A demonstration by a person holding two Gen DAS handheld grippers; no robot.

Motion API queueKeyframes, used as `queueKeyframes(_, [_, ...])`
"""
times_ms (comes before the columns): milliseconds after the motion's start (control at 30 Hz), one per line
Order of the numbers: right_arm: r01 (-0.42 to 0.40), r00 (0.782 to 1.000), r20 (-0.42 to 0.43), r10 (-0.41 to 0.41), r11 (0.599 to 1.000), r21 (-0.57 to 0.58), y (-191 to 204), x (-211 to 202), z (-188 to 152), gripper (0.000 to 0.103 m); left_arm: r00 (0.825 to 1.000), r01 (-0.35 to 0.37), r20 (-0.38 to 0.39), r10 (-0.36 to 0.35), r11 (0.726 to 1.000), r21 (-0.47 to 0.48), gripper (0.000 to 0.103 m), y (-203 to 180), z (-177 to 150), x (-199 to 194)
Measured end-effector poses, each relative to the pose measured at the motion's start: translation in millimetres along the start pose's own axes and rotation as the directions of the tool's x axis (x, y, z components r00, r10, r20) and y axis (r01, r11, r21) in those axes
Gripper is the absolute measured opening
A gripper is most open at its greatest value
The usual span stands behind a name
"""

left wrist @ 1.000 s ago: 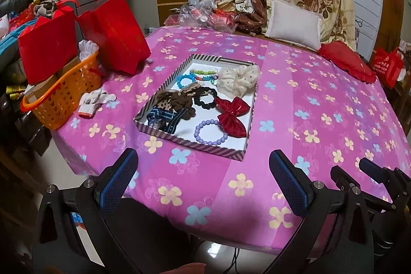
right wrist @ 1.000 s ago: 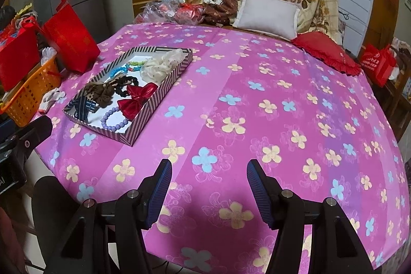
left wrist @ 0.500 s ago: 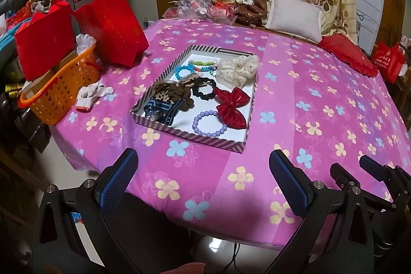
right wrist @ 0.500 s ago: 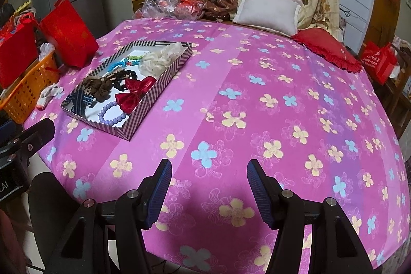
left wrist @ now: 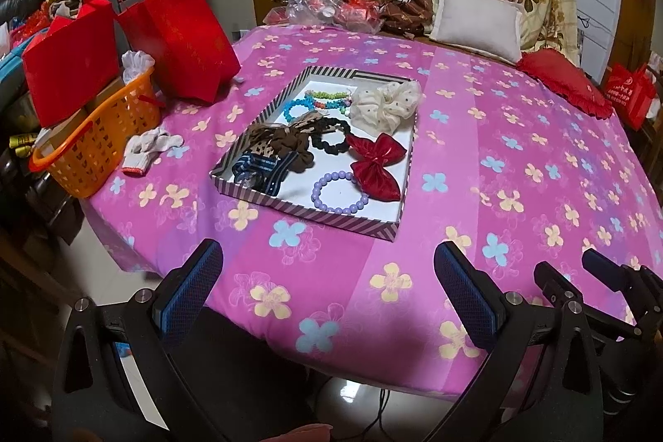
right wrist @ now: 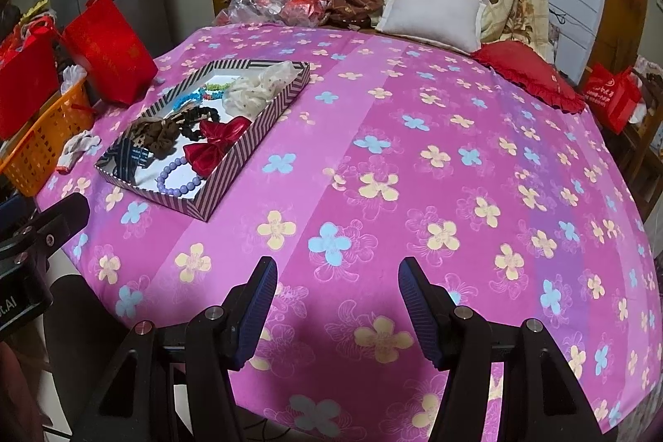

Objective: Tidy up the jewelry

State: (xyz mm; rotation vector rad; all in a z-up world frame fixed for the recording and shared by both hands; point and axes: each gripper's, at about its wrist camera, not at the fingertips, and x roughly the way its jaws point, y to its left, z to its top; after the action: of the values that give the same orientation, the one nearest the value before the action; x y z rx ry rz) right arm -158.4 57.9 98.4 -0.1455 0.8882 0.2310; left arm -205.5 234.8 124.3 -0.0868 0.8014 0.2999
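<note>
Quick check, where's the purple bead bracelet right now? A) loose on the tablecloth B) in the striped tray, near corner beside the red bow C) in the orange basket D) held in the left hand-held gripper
B: the purple bead bracelet lies on the white floor of the striped tray, just beside the red bow; both the left hand-held gripper and the right hand-held gripper are open and empty.

A round desk (left wrist: pixel 476 193) under a pink flowered cloth carries a striped shallow box (left wrist: pixel 304 212) left of centre. Near its left edge lie a white glove (left wrist: pixel 149 148) and a red gift bag (left wrist: pixel 182 40). At the far edge rest a white pillow (right wrist: pixel 431 13) and a red cushion (right wrist: pixel 526 73).
</note>
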Motion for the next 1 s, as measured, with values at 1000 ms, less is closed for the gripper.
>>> queueKeyframes(1000, [0.017, 1.000, -0.023, -0.017, 1.000, -0.008, 0.4, 11.1, -4.4, 0.059, 0.999, 0.002, -0.045, -0.001, 1.000, 0.006, 0.102, -3.2, -7.2, 12.8])
